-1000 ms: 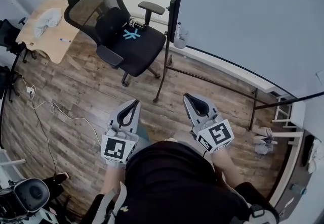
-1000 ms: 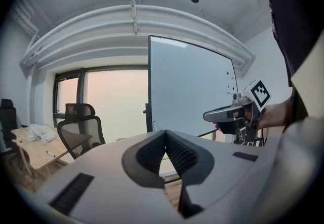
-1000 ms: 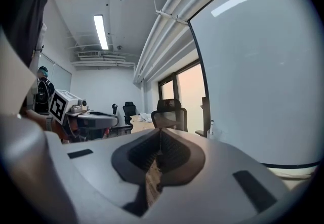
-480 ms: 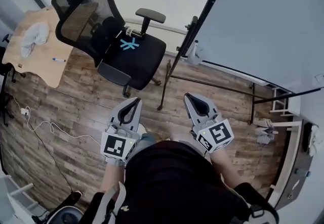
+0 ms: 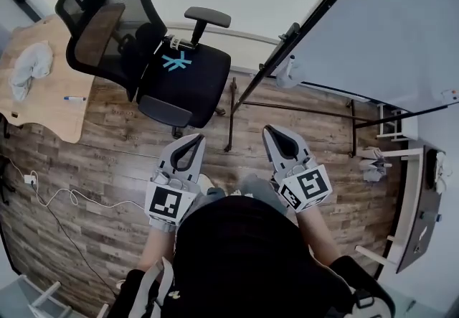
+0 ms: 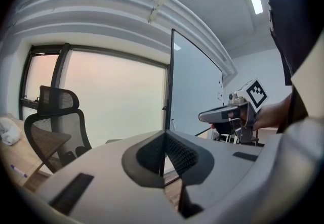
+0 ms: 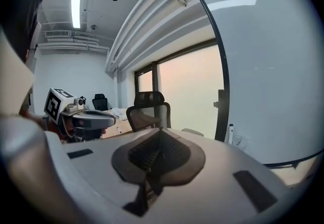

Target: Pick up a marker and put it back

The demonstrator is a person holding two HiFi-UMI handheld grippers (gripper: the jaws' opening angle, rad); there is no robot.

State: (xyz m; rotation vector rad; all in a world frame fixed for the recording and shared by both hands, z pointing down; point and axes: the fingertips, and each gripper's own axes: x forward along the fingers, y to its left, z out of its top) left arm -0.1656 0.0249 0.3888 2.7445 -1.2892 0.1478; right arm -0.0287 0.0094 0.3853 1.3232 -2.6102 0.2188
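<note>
Two markers in view, neither picked up yet: approach stage, by my read.
Blue-tipped marker (image 5: 74, 98) lies flat on the wooden table (image 5: 54, 123) far left, near a crumpled pale cloth (image 5: 29, 69). Upright marker (image 7: 231, 133) stands at the whiteboard (image 5: 401, 22) lower edge w/ something pale bunched beside it, holder or rag, too small to tell, so no container I can vouch for. Office chair (image 5: 186, 83) sits between person & table. Left hand-held gripper (image 5: 195, 140) and right hand-held gripper (image 5: 270, 131) are both pressed together, nothing between the jaws, side by side, aimed fwd over the wood floor (image 5: 107, 166), well apart from both markers. Which one's the target: can't say. Next move prob needs closing in on one, spreading the jaws, then lining up across its barrel.
</note>
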